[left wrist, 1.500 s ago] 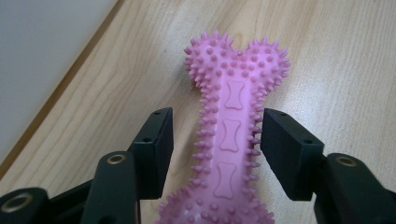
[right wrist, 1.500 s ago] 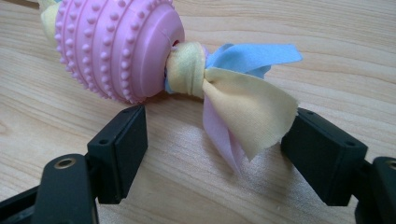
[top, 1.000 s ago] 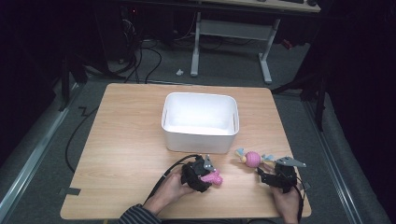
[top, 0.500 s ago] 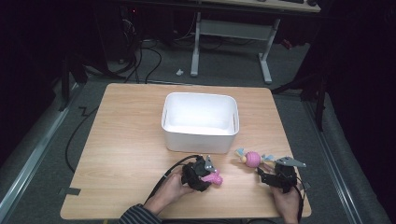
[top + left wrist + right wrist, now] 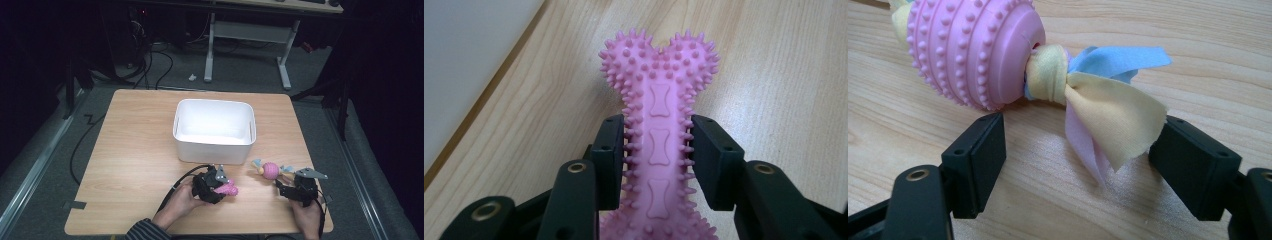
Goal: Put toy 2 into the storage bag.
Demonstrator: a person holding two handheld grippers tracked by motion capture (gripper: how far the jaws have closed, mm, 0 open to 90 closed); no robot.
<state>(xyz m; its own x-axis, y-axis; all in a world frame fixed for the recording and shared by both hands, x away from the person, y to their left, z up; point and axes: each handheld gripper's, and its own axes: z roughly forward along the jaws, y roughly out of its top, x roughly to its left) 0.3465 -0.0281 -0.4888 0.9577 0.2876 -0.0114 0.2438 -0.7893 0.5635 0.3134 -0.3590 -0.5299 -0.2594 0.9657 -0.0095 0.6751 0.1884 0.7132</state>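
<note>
Left gripper [image 5: 656, 165]: jaws pinched the shaft of a pink spiked bone toy [image 5: 658, 115], frame centre. Right gripper [image 5: 1075, 167]: jaws spread wide, flanking the fabric tails of a pink knobbed ball toy [image 5: 973, 50], upper left. White bin [image 5: 214, 131]: centre of wooden table [image 5: 130, 150], high view.

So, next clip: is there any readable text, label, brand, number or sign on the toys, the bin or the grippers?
None: no words, numbers or brand marks can be read in any view.
Pink spiky bone toy: only raised bone-shaped emblems along its shaft, no lettering.
Pink ball toy with cloth strips: bumps and ridges only.
White bin: plain walls.
Left gripper and right gripper: unmarked black jaws.
</note>
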